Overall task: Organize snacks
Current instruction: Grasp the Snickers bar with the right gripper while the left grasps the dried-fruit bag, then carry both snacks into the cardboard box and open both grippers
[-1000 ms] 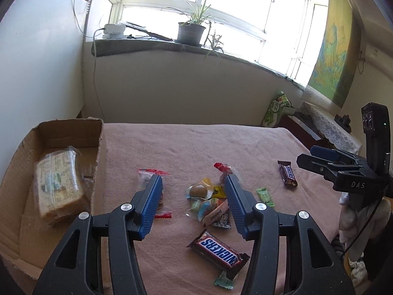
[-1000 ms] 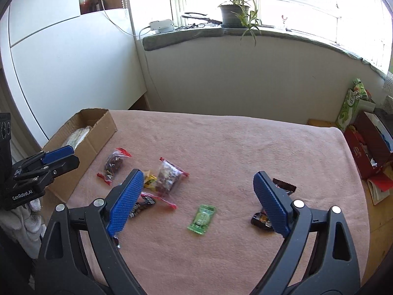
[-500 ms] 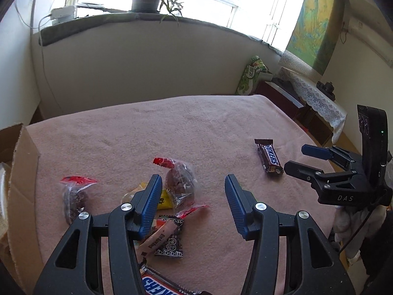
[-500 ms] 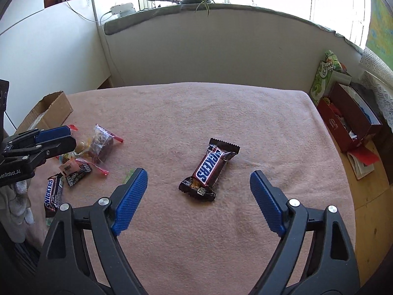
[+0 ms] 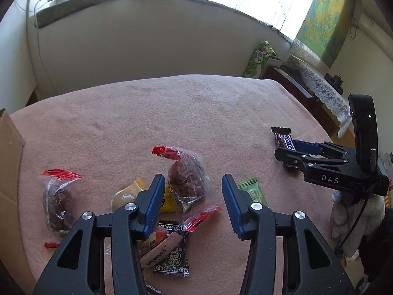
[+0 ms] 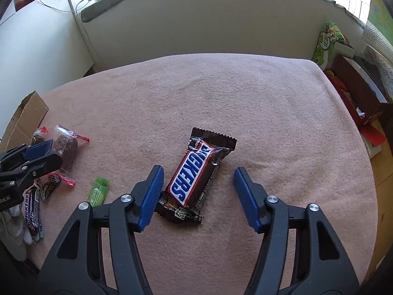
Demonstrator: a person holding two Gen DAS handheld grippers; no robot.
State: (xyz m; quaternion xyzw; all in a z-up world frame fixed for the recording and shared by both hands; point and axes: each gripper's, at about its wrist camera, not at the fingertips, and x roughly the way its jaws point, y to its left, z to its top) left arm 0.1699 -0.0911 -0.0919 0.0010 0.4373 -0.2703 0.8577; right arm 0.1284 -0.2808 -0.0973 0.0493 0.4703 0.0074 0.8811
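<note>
Snickers bar: glossy brown wrapper, crimped ends, flat on table.
Table: pink fleecy cover.
Right tongs: released, straddling bar.
Left tongs: released, apparently above clear-wrapped cake.

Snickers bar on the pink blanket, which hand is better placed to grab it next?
Right. The right tongs are open with the Snickers bar between the fingers; the left tongs straddle a clear-wrapped brown snack.

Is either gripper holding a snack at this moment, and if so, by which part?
Nothing is held. The right gripper is open around the Snickers bar, and the left gripper is open around a clear-wrapped brown snack.
</note>
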